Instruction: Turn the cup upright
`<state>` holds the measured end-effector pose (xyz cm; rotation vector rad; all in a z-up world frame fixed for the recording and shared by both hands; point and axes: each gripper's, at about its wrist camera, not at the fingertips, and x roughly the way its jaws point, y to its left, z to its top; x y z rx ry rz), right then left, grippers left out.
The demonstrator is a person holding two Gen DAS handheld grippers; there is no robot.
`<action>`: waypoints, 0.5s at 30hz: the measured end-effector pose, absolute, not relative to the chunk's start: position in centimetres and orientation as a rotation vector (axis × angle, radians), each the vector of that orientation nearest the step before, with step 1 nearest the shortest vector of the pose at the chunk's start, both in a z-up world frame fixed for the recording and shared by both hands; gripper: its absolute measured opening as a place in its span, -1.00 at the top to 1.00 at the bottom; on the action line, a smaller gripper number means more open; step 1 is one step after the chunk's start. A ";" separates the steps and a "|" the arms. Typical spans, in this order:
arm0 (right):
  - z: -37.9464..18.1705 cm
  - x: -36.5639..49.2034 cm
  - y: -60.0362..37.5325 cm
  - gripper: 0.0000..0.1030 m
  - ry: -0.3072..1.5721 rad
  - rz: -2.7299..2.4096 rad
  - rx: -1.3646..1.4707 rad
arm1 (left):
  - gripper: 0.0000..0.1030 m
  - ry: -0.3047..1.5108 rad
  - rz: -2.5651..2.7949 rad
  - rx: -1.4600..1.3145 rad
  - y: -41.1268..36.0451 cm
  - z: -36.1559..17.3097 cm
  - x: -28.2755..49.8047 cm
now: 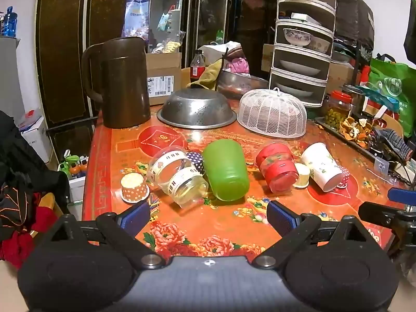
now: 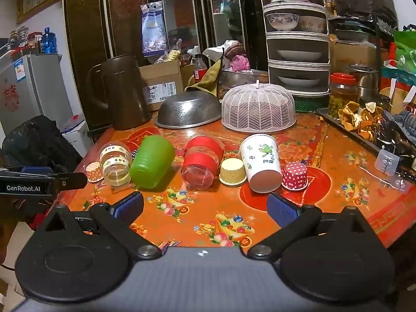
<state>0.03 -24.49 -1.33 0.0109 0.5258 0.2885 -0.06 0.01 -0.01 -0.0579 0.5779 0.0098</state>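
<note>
on the red floral tablecloth [image 1: 228, 223], a green plastic cup [image 1: 225, 171] is seen lying sideways. left gripper [image 1: 208, 214] and right gripper [image 2: 205, 208] are held wide, nothing gripped.

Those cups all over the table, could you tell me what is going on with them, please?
A person holds a two-finger gripper in each hand, and both the left gripper and the right gripper hang open above the table, holding nothing. Four cups lie tipped on their sides in a row: a clear cup, a green cup, a red cup and a white paper cup. None has been stood up yet.
</note>
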 end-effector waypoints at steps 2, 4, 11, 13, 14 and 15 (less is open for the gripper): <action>-1.3 0.1 -24.3 -0.98 0.524 0.277 -0.006 | -0.90 0.576 0.002 -0.061 0.0 0.0 -0.2; -1.1 0.3 -24.0 -0.98 0.523 0.268 -0.014 | -0.90 0.608 0.005 -0.059 0.1 -0.3 0.3; -1.1 0.7 -23.8 -0.98 0.546 0.325 0.024 | -0.90 0.602 0.002 -0.044 0.1 -0.2 0.3; -1.2 0.7 -23.7 -0.98 0.548 0.325 0.024 | -0.90 0.601 0.006 -0.048 0.2 -0.2 0.3; -1.2 0.7 -23.7 -0.98 0.548 0.327 0.024 | -0.90 0.602 0.007 -0.051 0.3 -0.1 0.3; -1.1 0.8 -23.6 -0.98 0.548 0.327 0.023 | -0.90 0.602 0.007 -0.052 0.3 -0.1 0.3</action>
